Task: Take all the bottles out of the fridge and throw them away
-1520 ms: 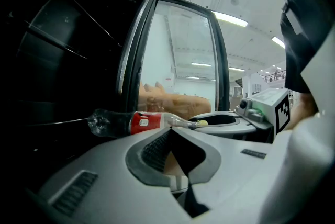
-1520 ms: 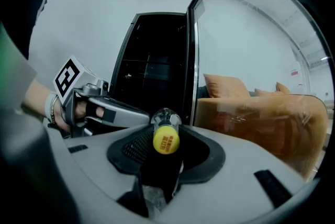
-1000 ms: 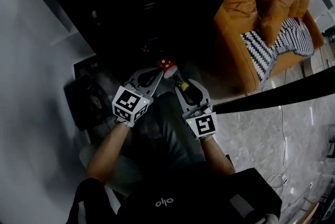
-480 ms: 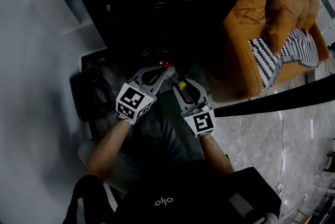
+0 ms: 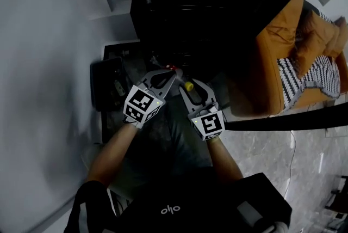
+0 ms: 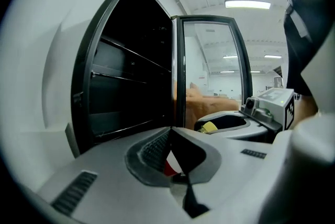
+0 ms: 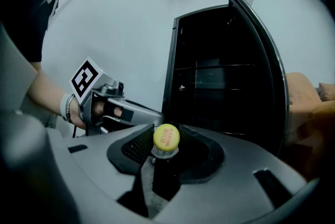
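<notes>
In the head view my left gripper (image 5: 169, 72) is shut on a small bottle with a red cap (image 5: 173, 68); only a sliver of red (image 6: 168, 167) shows between its jaws in the left gripper view. My right gripper (image 5: 187, 86) is shut on a dark bottle (image 7: 164, 178) with a yellow cap (image 7: 166, 137) that sticks up between the pads. Both grippers are held side by side, close to each other, in front of the open black fridge (image 5: 185, 14). Its shelves (image 6: 131, 87) look dark, and no bottle can be made out on them.
The fridge's glass door (image 6: 214, 71) stands open on the right. An orange sofa (image 5: 296, 63) with a striped throw lies beyond it. A dark box-like object (image 5: 107, 85) sits on the floor by the white wall (image 5: 49, 63). A black bar (image 5: 293, 120) crosses the marble floor.
Both grippers, still holding their bottles, have swung left with the person's turn. The sofa slid toward the right edge of the view. The red cap is now more hidden between the left jaws.
</notes>
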`<state>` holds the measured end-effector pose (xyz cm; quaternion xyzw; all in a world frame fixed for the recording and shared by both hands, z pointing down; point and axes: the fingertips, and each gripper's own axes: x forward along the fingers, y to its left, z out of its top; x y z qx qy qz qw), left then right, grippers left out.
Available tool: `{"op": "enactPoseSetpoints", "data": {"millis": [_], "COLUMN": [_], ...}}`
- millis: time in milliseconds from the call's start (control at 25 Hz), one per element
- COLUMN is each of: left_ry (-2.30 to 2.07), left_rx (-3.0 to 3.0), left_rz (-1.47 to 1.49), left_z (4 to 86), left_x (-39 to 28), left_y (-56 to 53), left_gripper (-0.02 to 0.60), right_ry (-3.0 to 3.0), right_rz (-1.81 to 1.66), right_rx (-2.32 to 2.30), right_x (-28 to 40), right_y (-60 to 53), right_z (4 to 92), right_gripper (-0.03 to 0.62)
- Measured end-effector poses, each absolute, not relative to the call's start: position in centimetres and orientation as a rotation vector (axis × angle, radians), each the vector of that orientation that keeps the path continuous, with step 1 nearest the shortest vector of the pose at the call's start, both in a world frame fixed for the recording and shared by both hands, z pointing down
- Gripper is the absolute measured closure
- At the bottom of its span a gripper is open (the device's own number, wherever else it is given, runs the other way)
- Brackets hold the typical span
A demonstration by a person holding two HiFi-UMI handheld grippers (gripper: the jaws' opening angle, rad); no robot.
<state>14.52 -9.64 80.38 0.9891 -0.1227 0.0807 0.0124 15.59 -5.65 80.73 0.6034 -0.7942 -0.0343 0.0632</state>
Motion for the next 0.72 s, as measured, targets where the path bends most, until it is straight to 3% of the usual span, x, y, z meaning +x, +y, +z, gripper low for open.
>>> {"op": "enactPoseSetpoints", "data": {"millis": [720], "left_ry": [-0.816], "left_rx": [2.971], "left_rz": [0.300], "left_z": [80.4], "left_x": [2.8], "left_y": [-12.7], "left_gripper": [0.581], "right_ry": [-2.686], "right_rz": [-0.080], "right_rx": [1.459], "right_x": [4.7], "right_y": [-10.3], "right_z": [79.8], "right_gripper": [0.442]}}
